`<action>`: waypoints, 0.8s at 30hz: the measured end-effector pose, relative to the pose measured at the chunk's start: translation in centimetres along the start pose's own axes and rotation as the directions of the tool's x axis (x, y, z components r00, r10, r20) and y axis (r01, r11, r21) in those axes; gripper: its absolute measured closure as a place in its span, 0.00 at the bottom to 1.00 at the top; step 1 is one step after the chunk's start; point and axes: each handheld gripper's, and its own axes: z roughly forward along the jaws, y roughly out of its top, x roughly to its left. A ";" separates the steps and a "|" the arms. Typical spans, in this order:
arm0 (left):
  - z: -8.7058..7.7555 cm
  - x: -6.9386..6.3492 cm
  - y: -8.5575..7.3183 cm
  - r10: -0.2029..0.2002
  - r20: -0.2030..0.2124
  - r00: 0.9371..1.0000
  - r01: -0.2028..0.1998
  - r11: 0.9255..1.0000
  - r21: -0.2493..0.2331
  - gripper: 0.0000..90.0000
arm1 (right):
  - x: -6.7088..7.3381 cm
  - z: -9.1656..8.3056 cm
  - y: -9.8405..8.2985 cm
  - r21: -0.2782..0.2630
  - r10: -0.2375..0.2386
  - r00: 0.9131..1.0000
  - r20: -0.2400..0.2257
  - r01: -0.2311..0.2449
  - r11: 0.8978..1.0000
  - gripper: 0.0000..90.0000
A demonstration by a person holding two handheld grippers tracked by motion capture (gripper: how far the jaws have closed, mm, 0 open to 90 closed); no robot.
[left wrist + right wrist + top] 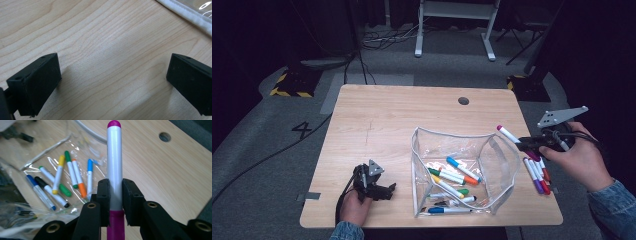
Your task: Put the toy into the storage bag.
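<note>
A white marker with magenta ends (510, 135) (115, 175) is clamped in my right gripper (532, 144) (115, 200), which hangs above the table's right side, just right of the clear plastic pouch (499, 165). The pouch stands open and holds several coloured markers (454, 175) (72, 177). A few more markers (538, 174) lie on the wood right of the pouch, under my right hand. My left gripper (388, 190) (112, 82) rests low on the table at the front left, jaws wide apart with bare wood between them.
The wooden table (387, 115) has a round cable hole (463, 100) (164, 136) near its far edge. The pouch's white zip edge (190, 15) lies a little beyond my left gripper. Cables and stand legs sit on the floor behind the table.
</note>
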 end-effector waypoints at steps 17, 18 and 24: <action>0.0 0.0 0.0 0.002 -0.001 1.000 -0.002 1.000 0.000 0.00 | 6.8 1.4 4.9 0.023 -0.260 0.957 -0.125 0.265 0.964 0.86; 0.0 0.0 0.0 0.005 -0.002 1.000 -0.005 1.000 0.001 0.00 | 7.1 1.6 5.0 0.027 -0.273 0.952 -0.138 0.279 0.960 0.86; 0.0 0.0 0.0 0.005 -0.002 1.000 -0.005 1.000 0.001 0.00 | 8.8 3.1 5.9 0.045 -0.348 0.917 -0.195 0.363 0.931 0.86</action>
